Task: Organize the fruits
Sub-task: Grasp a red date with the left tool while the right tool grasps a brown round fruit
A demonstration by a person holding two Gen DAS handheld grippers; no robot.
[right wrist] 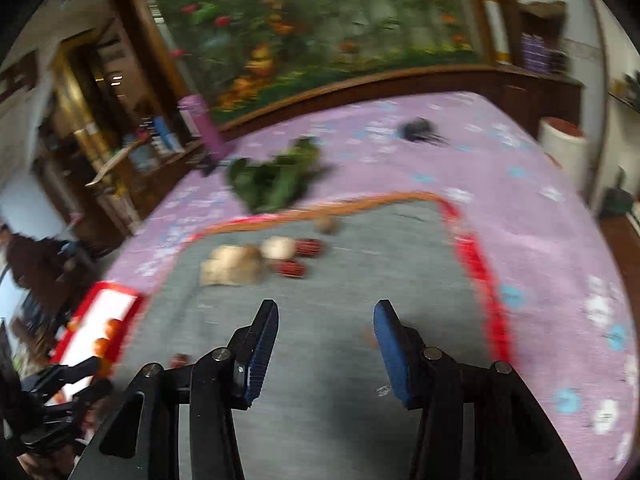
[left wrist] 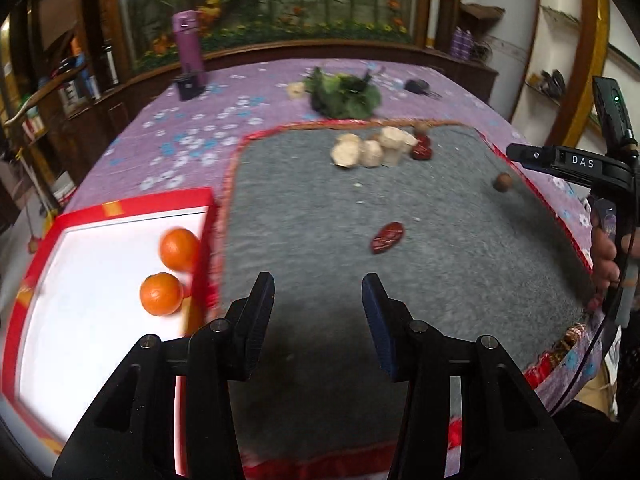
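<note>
Two oranges point(left wrist: 179, 249) point(left wrist: 161, 294) lie in a red-rimmed white box point(left wrist: 100, 216) at the left. On the grey mat point(left wrist: 320, 240) lie a red date point(left wrist: 387, 237), a brown nut point(left wrist: 502, 182), and at the far edge several pale chunks point(left wrist: 370, 150) with more red dates point(left wrist: 422, 150). My left gripper point(left wrist: 318, 296) is open and empty above the mat's near part. My right gripper point(right wrist: 326, 324) is open and empty over the mat; the pale chunks point(right wrist: 234, 264) and dates point(right wrist: 292, 268) lie ahead of it. The box point(right wrist: 100, 320) shows at its left.
A green leafy bunch point(left wrist: 344, 96) lies beyond the mat on the purple floral cloth point(left wrist: 180, 140). A purple bottle point(left wrist: 188, 44) and a black object point(left wrist: 190, 86) stand at the far left, a dark object point(left wrist: 416, 86) at the far right. The right device point(left wrist: 576, 164) enters from the right.
</note>
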